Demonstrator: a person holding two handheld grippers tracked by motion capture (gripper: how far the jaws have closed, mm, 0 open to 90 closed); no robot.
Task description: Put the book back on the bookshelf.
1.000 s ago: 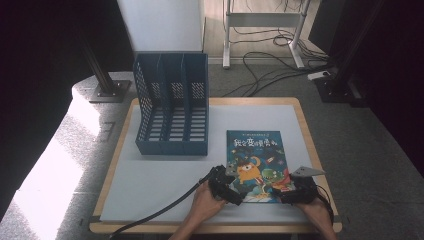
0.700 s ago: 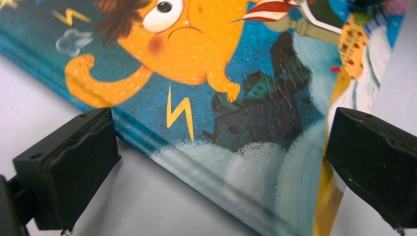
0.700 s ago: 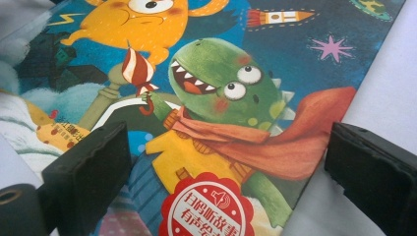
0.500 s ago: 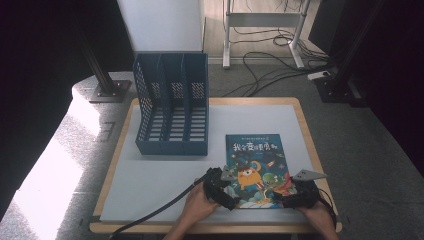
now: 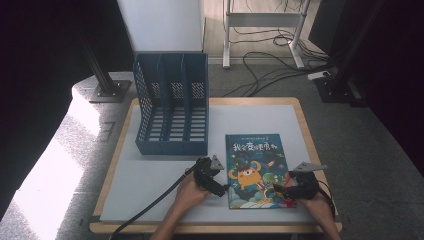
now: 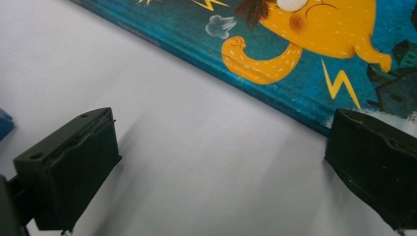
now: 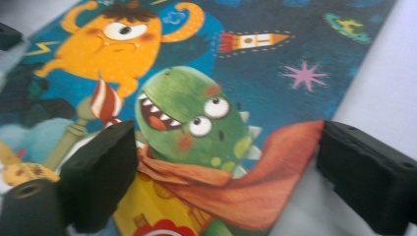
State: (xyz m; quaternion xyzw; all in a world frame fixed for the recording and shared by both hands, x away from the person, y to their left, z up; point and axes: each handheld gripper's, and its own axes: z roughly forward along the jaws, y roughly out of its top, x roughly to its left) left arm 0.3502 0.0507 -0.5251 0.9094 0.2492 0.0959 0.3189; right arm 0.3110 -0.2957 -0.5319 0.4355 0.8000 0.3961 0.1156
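A picture book (image 5: 255, 169) with a blue cover, an orange monster and a green dinosaur lies flat on the white table mat (image 5: 165, 185), front right. My left gripper (image 5: 221, 188) is open at the book's left edge; in the left gripper view its one jaw rests on the mat and the other at the cover's edge (image 6: 295, 98). My right gripper (image 5: 281, 190) is open low over the book's lower right corner; the right gripper view has the dinosaur (image 7: 196, 118) between the jaws. Neither holds anything.
A blue three-slot file rack (image 5: 172, 110) stands at the back left of the mat, its open side facing up and toward me. The table's wooden rim (image 5: 310, 130) runs close to the book's right. Cables and stand legs (image 5: 260, 55) lie on the floor beyond.
The book has slid a little toward the left and toward me. Both grippers stayed at its lower corners, the left one shifting slightly inward.
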